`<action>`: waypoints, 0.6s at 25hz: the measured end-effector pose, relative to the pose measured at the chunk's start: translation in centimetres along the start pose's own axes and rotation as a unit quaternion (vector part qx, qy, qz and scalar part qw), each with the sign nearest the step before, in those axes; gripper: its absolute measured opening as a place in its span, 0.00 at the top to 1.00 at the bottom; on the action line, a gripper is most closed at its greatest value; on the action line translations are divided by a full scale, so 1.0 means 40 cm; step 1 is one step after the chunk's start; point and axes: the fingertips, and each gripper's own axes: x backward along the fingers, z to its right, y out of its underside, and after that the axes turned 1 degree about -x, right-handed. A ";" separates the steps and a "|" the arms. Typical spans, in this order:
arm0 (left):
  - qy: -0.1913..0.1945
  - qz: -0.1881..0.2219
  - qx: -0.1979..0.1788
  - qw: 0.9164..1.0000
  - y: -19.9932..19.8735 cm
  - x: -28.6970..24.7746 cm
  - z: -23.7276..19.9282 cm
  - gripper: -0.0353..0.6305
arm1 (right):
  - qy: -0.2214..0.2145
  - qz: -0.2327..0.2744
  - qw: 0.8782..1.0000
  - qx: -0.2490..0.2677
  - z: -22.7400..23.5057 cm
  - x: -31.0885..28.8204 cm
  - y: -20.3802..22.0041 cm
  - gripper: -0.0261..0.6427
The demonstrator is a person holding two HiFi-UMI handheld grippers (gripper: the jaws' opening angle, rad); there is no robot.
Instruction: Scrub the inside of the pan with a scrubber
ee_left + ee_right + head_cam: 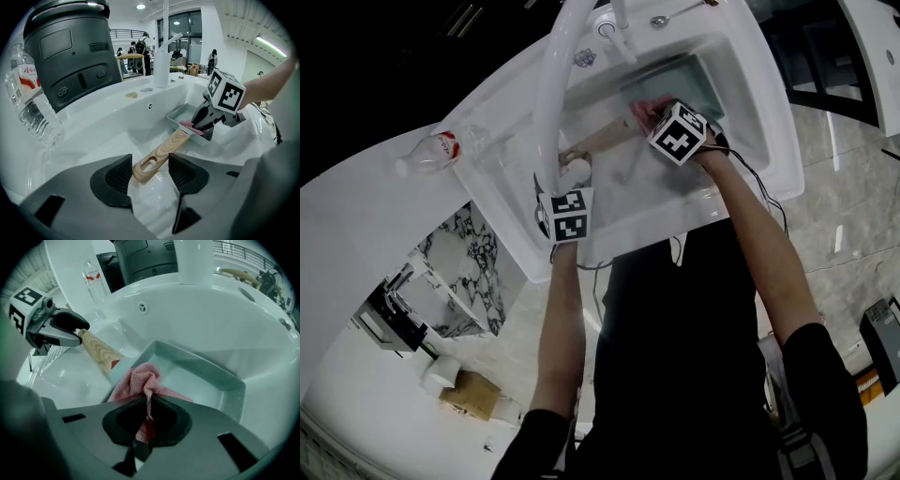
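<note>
Stands over a white sink with a gripper in each hand. Grips the free end of the pan's wooden handle with the left gripper, pads closed against either side of it, at 6 o'clock in the left gripper view. Pinches a pink mesh scrubber in the right gripper, jaws shut tight on its bunched tail. Loose folds spilling over the near corner of the pan, just beside the joint with the handle.

In the head view, lying inside the sink toward 1 o'clock of the basin: the pan itself, a shallow grey-green rectangle, with the handle running off toward 8 o'clock. Seen from the right gripper view, the handle leading away to 10 o'clock and into the left gripper's jaws.

Arching over the basin from 12 o'clock, a white tap. On the sink's rim at 9 o'clock, a clear plastic bottle with a red label. At 12 o'clock on the rim, a metal spoon.
</note>
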 end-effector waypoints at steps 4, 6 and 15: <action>-0.003 0.007 -0.015 1.000 -0.035 0.011 -0.004 0.56 | 0.084 -0.021 0.996 -0.018 0.112 0.019 0.030 0.92; 0.000 0.004 -0.012 1.000 -0.020 0.004 -0.001 0.56 | 0.125 -0.036 0.991 -0.015 0.160 0.027 0.044 0.92; 0.001 0.001 -0.018 1.000 -0.012 -0.003 -0.002 0.56 | 0.257 -0.094 0.959 -0.072 0.296 0.055 0.104 0.92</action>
